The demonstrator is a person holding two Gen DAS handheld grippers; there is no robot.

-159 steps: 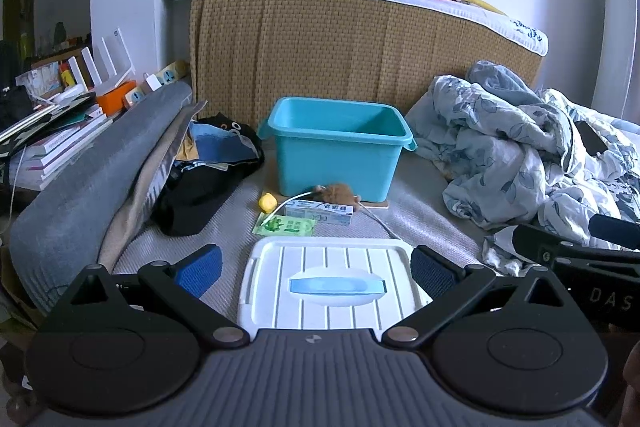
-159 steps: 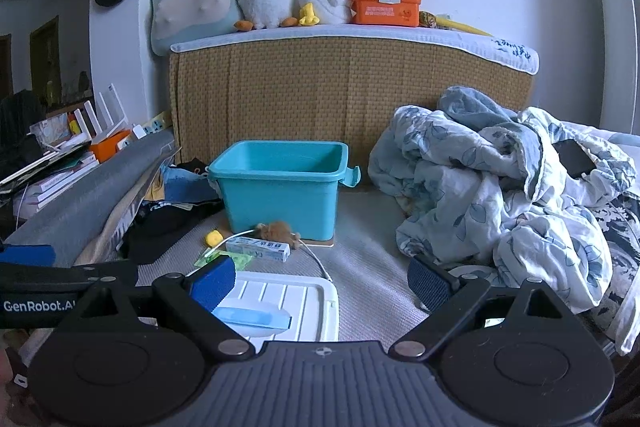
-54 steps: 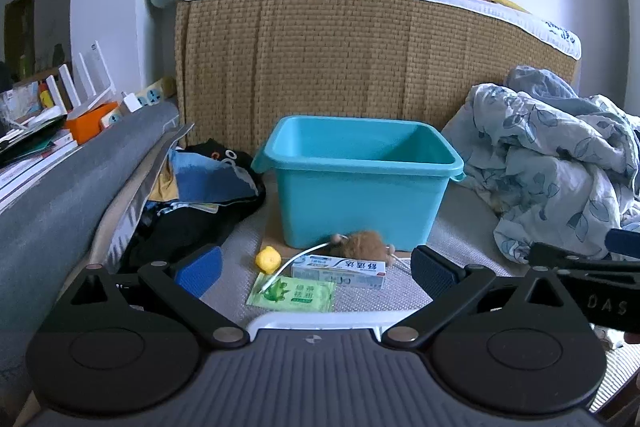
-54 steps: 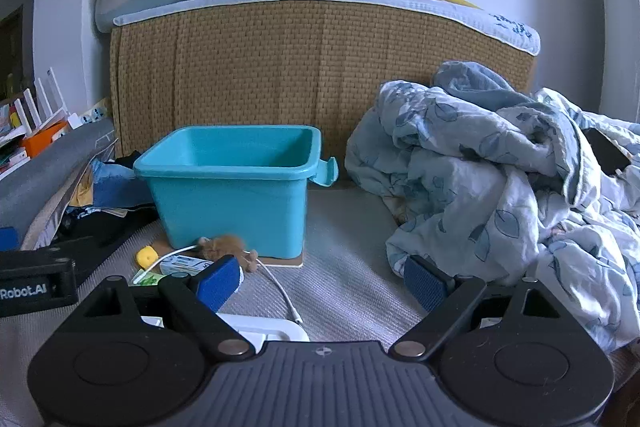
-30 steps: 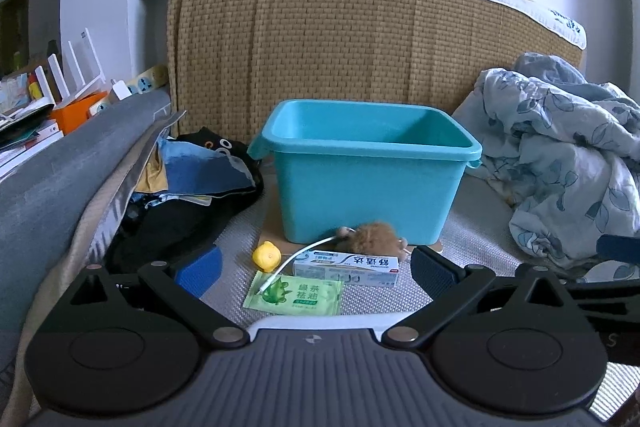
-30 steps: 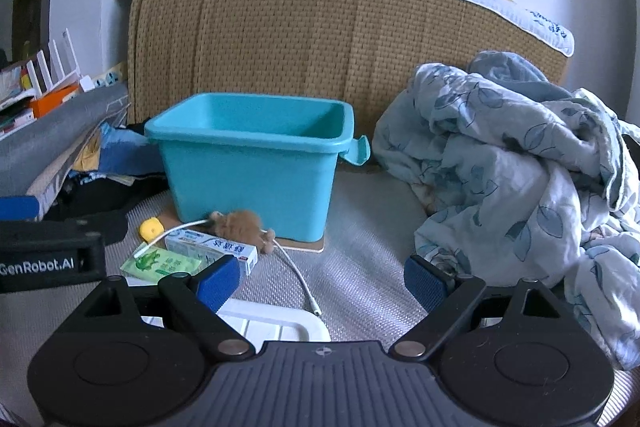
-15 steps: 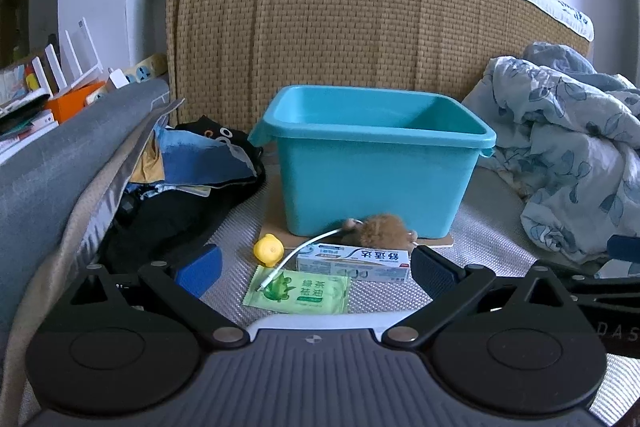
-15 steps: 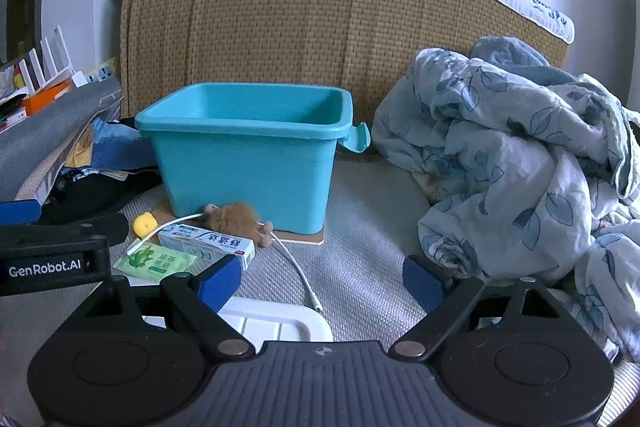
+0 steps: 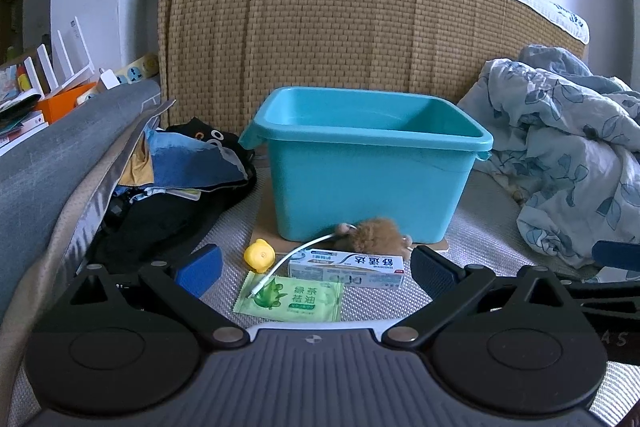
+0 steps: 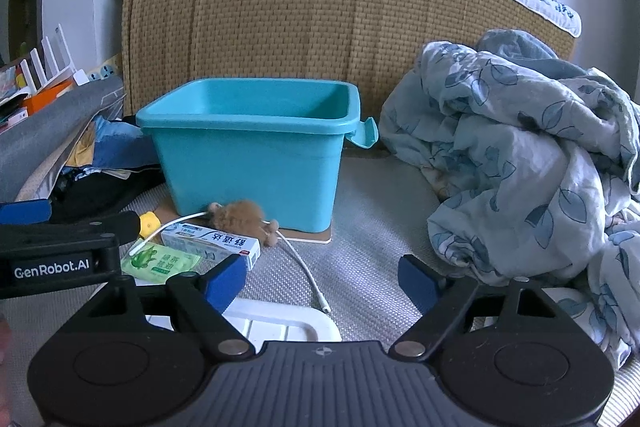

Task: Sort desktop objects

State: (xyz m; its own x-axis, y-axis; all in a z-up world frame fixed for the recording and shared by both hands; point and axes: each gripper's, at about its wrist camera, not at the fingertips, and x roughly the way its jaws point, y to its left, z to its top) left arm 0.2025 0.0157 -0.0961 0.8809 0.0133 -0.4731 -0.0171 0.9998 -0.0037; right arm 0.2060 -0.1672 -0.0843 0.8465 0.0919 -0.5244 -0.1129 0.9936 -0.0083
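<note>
A grey woven mat (image 9: 232,231) before a wicker headboard (image 9: 340,27) carries the clutter, five small things grouped at the front of one empty teal bin (image 9: 368,163), probably staged to be dropped in. From left: one yellow duck (image 9: 259,255), one green sachet (image 9: 292,299), one white cable (image 10: 304,267), one toothpaste box (image 9: 346,265), one brown plush (image 9: 378,233). The left gripper (image 9: 316,269) gapes wide around the sachet without touching, while the right gripper (image 10: 322,277), its jaws just narrowing slightly, holds nothing over the cable's end.
</note>
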